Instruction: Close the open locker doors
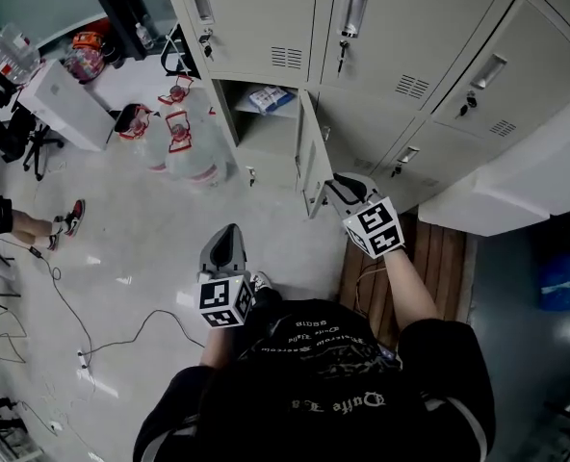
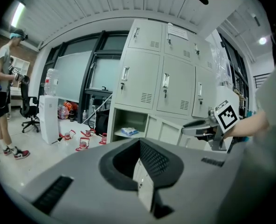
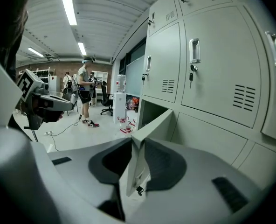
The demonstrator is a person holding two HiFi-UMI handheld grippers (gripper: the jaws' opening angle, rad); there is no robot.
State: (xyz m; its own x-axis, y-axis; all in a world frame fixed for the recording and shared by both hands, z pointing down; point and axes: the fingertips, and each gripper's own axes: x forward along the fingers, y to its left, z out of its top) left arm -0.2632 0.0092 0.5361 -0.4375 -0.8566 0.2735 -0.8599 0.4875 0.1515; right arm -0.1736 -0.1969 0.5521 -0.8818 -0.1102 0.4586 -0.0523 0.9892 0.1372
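Note:
A bank of grey lockers point(image 1: 362, 56) fills the back. One lower compartment point(image 1: 266, 133) stands open, its door point(image 1: 310, 157) swung out toward me. My right gripper point(image 1: 331, 189) is at the door's free edge. In the right gripper view that door point(image 3: 152, 127) runs edge-on between the two jaws of the right gripper point(image 3: 137, 164), with a gap showing at the left pad, so it is open around the door. My left gripper point(image 1: 227, 239) hangs lower left over the floor, open with nothing between its fingers. From the left gripper point(image 2: 140, 169) the door point(image 2: 168, 133) lies well ahead.
A blue-and-white packet point(image 1: 271, 97) lies on the open compartment's shelf. Water jugs point(image 1: 184, 147) stand on the floor left of it, beside a white cabinet point(image 1: 64, 104). A person's legs point(image 1: 35, 224) and a cable point(image 1: 121, 340) are at left. A wooden pallet point(image 1: 439, 258) lies at right.

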